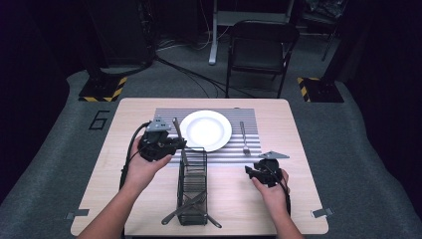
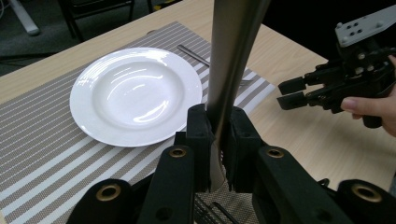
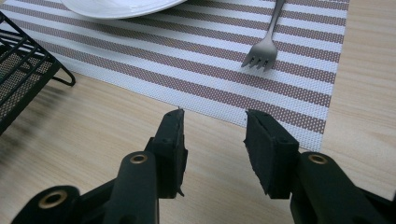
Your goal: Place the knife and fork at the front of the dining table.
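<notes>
On the striped mat [image 1: 249, 119]: one plate [image 1: 205, 130], one fork [image 1: 244, 137]; left gripper [image 2: 215, 140] clamps one knife [image 2: 229, 60], right gripper [image 3: 212, 140] fingers apart.

White plate [image 1: 205, 130] sits mid placemat [image 1: 249, 117]; fork [image 1: 244, 138] lies to its right on the mat. Folding chair [image 1: 261, 47] stands on the floor beyond the surface [image 1: 293, 164].

steel knife [image 2: 231, 60] upright, clamped beside white plate [image 2: 135, 95].
</notes>
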`<state>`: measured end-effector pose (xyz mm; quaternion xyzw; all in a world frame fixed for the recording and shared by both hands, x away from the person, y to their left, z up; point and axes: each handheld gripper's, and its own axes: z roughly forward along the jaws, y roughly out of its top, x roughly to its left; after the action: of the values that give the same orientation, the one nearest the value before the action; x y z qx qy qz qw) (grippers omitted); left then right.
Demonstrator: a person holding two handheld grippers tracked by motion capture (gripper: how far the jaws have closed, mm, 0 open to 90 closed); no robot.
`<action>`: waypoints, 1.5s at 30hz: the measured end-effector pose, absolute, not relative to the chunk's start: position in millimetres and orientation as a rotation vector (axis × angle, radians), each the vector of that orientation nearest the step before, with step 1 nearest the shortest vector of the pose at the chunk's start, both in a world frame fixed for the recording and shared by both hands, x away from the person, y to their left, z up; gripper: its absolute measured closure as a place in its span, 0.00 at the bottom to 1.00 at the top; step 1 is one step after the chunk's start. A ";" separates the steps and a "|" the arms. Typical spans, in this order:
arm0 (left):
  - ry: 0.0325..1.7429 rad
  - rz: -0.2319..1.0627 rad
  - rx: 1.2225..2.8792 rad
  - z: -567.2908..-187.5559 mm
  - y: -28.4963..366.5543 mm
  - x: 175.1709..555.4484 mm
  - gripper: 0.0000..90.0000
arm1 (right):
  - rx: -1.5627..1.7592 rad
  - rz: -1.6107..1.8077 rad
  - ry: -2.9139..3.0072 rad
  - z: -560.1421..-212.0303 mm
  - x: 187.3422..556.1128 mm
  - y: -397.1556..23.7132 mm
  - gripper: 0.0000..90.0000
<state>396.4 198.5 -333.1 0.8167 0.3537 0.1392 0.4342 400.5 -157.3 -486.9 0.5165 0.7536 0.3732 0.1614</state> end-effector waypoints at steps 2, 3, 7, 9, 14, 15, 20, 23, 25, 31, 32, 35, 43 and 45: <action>0.879 0.342 2.037 -330.0 198.7 396.2 0.90 | 1.474 1.063 2.150 -486.9 400.3 -157.0 0.64; 0.876 0.344 2.040 -326.7 198.7 395.9 0.90 | 1.469 1.063 2.151 -487.0 400.4 -156.9 0.64; 0.866 0.353 2.044 -312.2 198.8 393.9 0.90 | 1.470 1.063 2.149 -486.9 400.4 -157.1 0.64; 0.864 0.350 2.050 -309.1 199.3 393.3 0.90 | 1.474 1.064 2.147 -486.8 400.4 -157.1 0.64; 0.843 0.363 2.065 -294.9 200.9 393.2 0.90 | 1.476 1.065 2.143 -486.8 400.2 -156.8 0.64; 0.845 0.369 2.068 -292.9 201.0 392.9 0.91 | 1.467 1.061 2.144 -486.8 400.4 -157.0 0.63; 0.845 0.381 2.070 -286.7 202.6 394.1 0.90 | 1.470 1.062 2.140 -487.0 400.5 -157.2 0.64; 0.845 0.378 2.077 -283.7 204.4 395.5 0.90 | 1.469 1.063 2.139 -486.9 400.5 -157.3 0.64; 0.851 0.378 2.071 -282.1 205.3 396.6 0.91 | 1.469 1.064 2.139 -486.8 400.4 -157.3 0.63; 0.864 0.390 2.063 -279.6 207.2 399.7 0.91 | 1.476 1.062 2.140 -487.5 400.7 -157.1 0.64; 0.861 0.391 2.071 -278.5 208.5 401.1 0.91 | 1.473 1.060 2.141 -487.8 401.0 -157.6 0.64; 0.875 0.398 2.056 -276.8 211.9 406.4 0.91 | 1.472 1.061 2.139 -487.8 401.1 -158.0 0.63; 0.893 0.418 2.052 -277.3 216.9 414.6 0.91 | 1.479 1.060 2.137 -488.1 401.1 -158.1 0.64; 0.898 0.422 2.042 -278.5 217.9 418.4 0.91 | 1.478 1.061 2.137 -487.9 401.0 -158.1 0.63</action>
<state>418.4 217.9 -278.5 0.8154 0.3586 0.1686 0.4220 401.0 -158.1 -487.9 0.5192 0.7508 0.3727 0.1667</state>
